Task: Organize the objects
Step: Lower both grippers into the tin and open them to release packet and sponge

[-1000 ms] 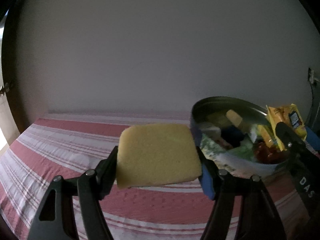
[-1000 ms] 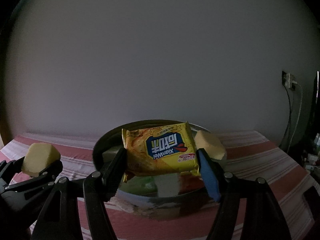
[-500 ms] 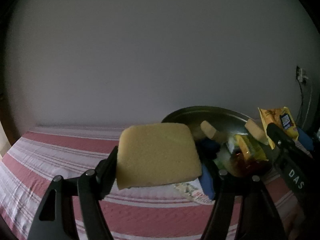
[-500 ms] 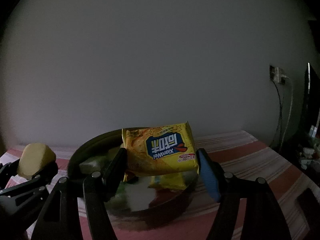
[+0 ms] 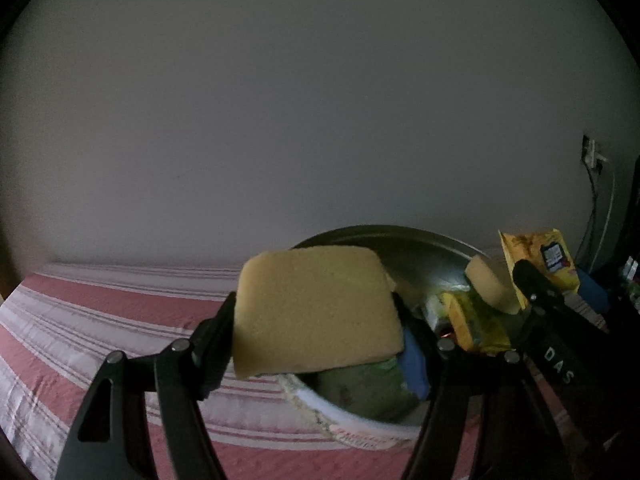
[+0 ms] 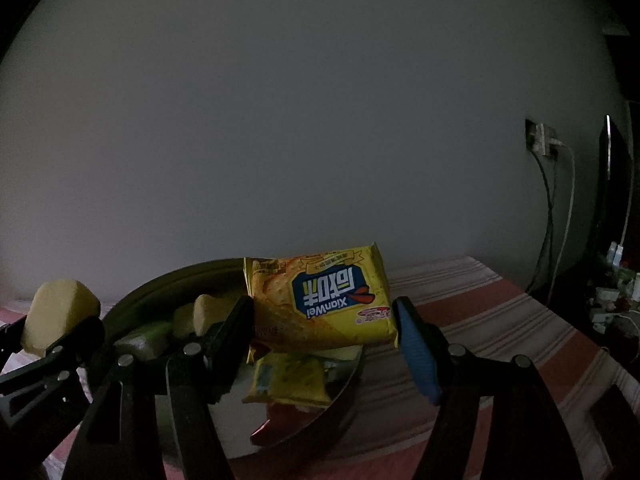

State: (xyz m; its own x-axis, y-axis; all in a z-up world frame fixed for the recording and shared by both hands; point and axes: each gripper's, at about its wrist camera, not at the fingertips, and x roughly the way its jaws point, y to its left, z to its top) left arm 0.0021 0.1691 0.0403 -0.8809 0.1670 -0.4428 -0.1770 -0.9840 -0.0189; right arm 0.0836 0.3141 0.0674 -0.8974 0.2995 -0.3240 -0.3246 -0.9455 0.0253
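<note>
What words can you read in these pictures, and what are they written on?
"XianWei", upside down, with big white Chinese characters: on the yellow snack packet in the right gripper.
"DAS": on the right gripper's black side, left wrist view.
Small print on the packet: too small to read.

A dim room in a home, by the look of it. A red-and-white striped cloth (image 5: 120, 320) covers the surface, running up to a plain pale wall (image 6: 300, 120). At 3 o'clock in the right wrist view a socket (image 6: 541, 139) holds a plug with cables (image 6: 554, 216) hanging down, and small household clutter (image 6: 612, 300) sits below, too dark to identify.
</note>
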